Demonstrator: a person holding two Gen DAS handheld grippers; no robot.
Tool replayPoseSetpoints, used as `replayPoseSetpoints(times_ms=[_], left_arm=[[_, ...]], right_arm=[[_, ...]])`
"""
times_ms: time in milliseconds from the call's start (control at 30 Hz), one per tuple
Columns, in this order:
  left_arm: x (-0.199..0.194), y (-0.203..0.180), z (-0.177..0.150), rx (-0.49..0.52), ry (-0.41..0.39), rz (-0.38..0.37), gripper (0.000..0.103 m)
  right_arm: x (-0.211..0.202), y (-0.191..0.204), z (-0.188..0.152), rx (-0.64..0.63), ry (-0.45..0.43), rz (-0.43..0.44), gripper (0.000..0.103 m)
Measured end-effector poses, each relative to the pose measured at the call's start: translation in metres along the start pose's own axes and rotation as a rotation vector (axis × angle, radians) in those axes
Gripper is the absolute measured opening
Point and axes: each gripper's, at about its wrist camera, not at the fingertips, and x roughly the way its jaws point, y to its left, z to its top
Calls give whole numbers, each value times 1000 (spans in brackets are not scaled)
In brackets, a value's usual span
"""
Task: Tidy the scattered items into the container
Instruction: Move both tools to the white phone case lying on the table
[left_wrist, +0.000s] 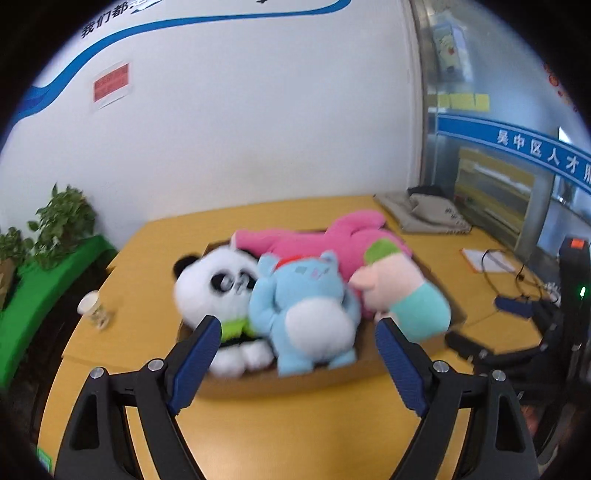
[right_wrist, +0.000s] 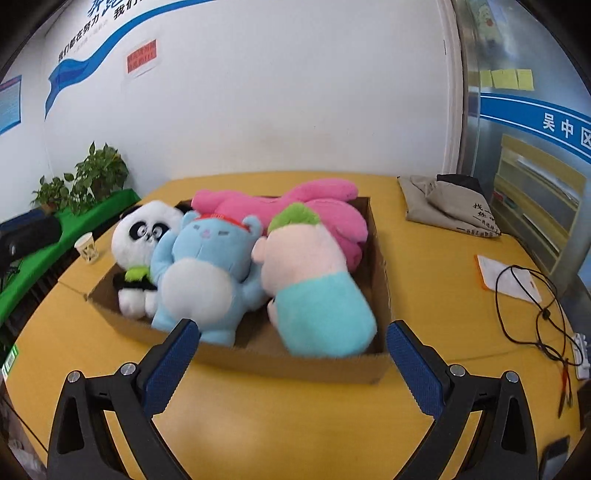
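Both grippers hang above the yellow table (right_wrist: 295, 413) with nothing between their blue pads – left gripper (left_wrist: 297, 365) spread wide, right gripper (right_wrist: 291, 369) spread wide. Just beyond them sits the cardboard box (right_wrist: 295, 363), holding four soft toys packed side by side: panda (right_wrist: 146, 230) at left, blue bear (right_wrist: 207, 266) beside it, pale pink doll in teal (right_wrist: 317, 291) at right, pink rabbit (right_wrist: 325, 210) along the back. Left of the box stands a paper cup (right_wrist: 86, 248) – farther right lie a folded cloth bag (right_wrist: 443, 210) and black cable (right_wrist: 532, 306).
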Motion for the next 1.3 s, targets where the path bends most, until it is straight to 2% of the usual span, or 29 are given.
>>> replayPoseSetpoints(times_ms=[233, 467, 833, 967, 1100, 1200, 1300], left_arm=[[-21, 15, -27, -73, 2, -44, 86], [-28, 1, -32, -60, -20, -45, 86], [-18, -5, -38, -60, 12, -56, 86], [-8, -2, -51, -82, 63, -65, 86], [0, 1, -78, -107, 158, -104, 86], [4, -2, -105, -67, 239, -127, 86], [9, -10, -136, -11, 340, -163, 86]], right_arm=[[-35, 29, -12, -95, -26, -55, 103], [-57, 36, -20, -116, -29, -82, 103], [-55, 40, -28, -139, -11, -79, 103], [-52, 41, -31, -152, -1, -57, 103], [-43, 34, -45, -162, 31, 0, 103], [-29, 27, -72, -189, 105, 100, 103], [-14, 24, -105, -238, 192, 160, 101]])
